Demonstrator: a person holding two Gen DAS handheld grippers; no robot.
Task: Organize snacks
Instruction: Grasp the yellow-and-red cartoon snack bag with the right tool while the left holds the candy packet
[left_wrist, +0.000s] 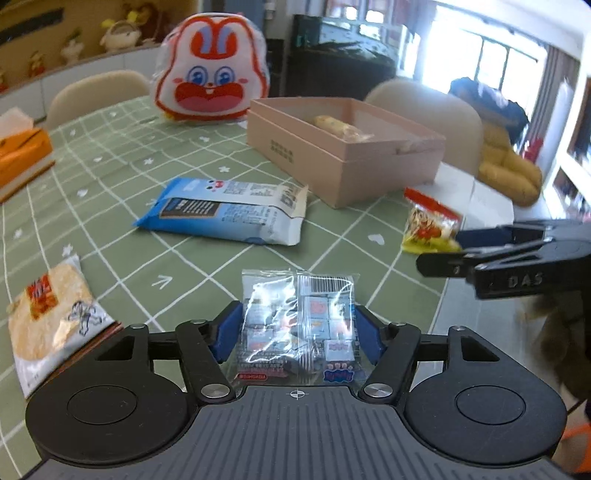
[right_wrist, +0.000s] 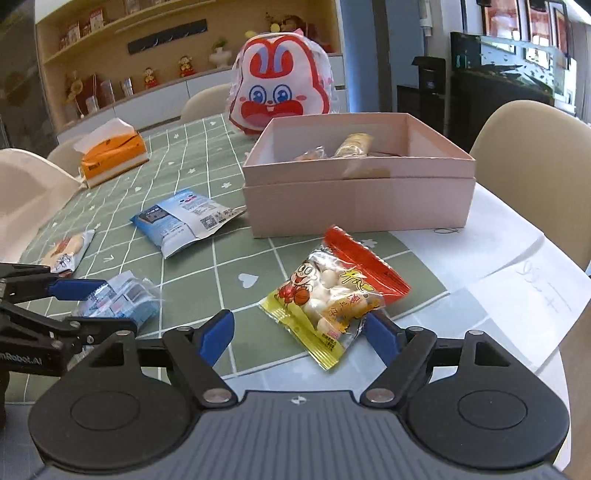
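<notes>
My left gripper (left_wrist: 297, 325) is shut on a clear packet of small wrapped candies (left_wrist: 299, 317), near the table's front edge; it also shows in the right wrist view (right_wrist: 118, 299). My right gripper (right_wrist: 299, 330) is open, its fingers on either side of a red and yellow snack bag (right_wrist: 332, 295), which also shows in the left wrist view (left_wrist: 428, 225). The pink box (right_wrist: 354, 206) stands behind and holds a few snacks. A blue and white bag (left_wrist: 229, 210) and a rice cracker packet (left_wrist: 48, 317) lie on the green cloth.
A rabbit-face bag (right_wrist: 280, 96) stands behind the box. An orange tissue box (right_wrist: 110, 155) sits at the far left. White paper sheets (right_wrist: 498, 273) lie at the table's right edge. Beige chairs (right_wrist: 535, 147) surround the table.
</notes>
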